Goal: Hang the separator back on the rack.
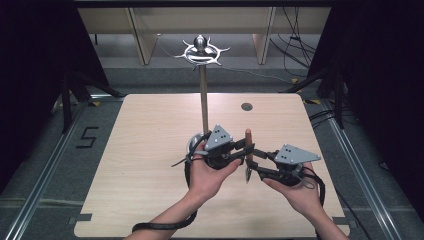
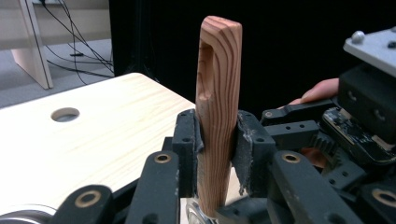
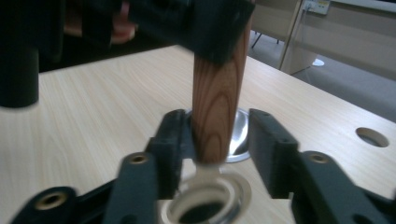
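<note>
A utensil with a wooden handle [image 1: 247, 140] stands upright above the table's middle, its metal end [image 1: 247, 173] pointing down. My left gripper [image 1: 241, 151] is shut on the handle's middle; in the left gripper view [image 2: 217, 140] both pads press the handle [image 2: 219, 93], which has a slot near its top. My right gripper [image 1: 255, 167] comes in from the right, lower down. In the right gripper view [image 3: 215, 137] its jaws stand open around the handle's lower end [image 3: 217, 107], the left jaw touching it and the right jaw apart. A metal ring [image 3: 210, 200] hangs below.
A utensil stand rises just left of the grippers: round metal base [image 1: 194, 143], thin pole [image 1: 203, 100], hooked metal crown [image 1: 201, 51]. The base also appears behind the handle [image 3: 240, 135]. A cable hole [image 1: 246, 106] sits in the far tabletop [image 1: 145, 150].
</note>
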`<action>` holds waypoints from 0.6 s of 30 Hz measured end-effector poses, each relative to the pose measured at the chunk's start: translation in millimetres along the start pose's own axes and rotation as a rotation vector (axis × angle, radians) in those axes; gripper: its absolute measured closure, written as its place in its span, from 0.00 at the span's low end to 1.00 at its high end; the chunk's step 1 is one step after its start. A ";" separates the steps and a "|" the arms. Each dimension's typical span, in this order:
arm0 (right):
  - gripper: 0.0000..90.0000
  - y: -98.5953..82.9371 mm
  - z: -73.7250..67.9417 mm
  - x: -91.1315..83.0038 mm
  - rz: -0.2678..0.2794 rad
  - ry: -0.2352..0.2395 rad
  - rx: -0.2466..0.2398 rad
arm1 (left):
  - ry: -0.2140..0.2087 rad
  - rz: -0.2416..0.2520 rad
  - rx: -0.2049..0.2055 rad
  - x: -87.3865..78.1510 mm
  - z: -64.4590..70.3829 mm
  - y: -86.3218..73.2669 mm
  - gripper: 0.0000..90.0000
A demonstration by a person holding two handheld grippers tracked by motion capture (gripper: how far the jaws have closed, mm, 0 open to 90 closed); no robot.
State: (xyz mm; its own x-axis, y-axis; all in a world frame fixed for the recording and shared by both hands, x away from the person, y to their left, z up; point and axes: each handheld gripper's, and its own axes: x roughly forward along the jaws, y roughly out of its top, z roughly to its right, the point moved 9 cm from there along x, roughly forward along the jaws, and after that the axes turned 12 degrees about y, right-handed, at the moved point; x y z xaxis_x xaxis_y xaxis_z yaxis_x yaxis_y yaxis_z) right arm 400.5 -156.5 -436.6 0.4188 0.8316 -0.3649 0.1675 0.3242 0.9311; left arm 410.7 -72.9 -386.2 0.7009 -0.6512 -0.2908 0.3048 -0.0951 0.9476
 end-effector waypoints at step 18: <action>0.56 -31.8 5.6 -28.3 -0.051 -0.013 0.108 | 0.094 -0.006 -0.001 -21.0 -34.5 8.5 0.79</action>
State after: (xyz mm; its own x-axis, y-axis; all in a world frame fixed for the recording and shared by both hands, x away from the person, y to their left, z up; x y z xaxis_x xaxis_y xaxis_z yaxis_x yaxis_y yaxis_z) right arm 388.4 -192.9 -455.9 0.4190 0.8089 -0.4124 0.2838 0.3147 0.9058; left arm 420.8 -34.0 -376.6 0.7565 -0.5773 -0.3073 0.3097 -0.0976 0.9458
